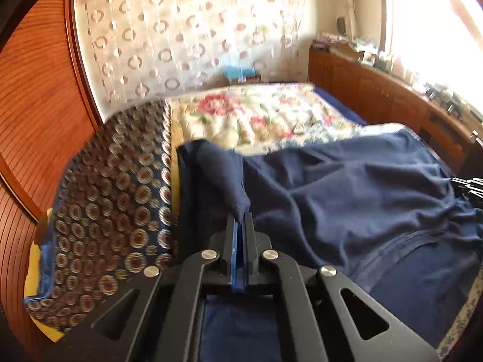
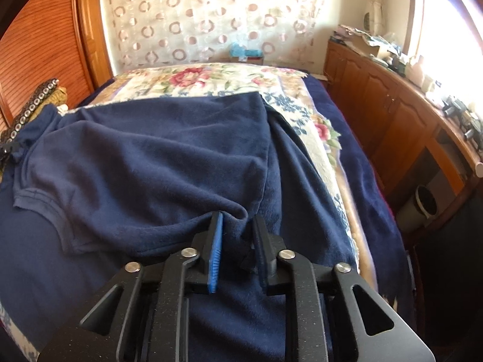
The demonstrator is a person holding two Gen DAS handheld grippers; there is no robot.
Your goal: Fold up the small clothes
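Note:
A navy blue shirt (image 1: pixel 347 187) lies rumpled on the bed; it also shows in the right wrist view (image 2: pixel 157 163), with a sleeve hem at the left. My left gripper (image 1: pixel 241 215) is shut on a pinched fold of the shirt and lifts it into a peak. My right gripper (image 2: pixel 238 220) stands part open, its jaws either side of a bunched fold of the shirt's edge, the fabric between the blue pads (image 2: pixel 215 250). The right gripper's tip shows at the far right of the left wrist view (image 1: pixel 471 188).
The bed carries a floral cover (image 2: pixel 211 81) over a navy blanket (image 2: pixel 362 163). A patterned dark cushion (image 1: pixel 114 199) lies at the left by the wooden wall. A wooden cabinet (image 2: pixel 392 114) with clutter runs along the right. A bin (image 2: pixel 422 205) stands on the floor.

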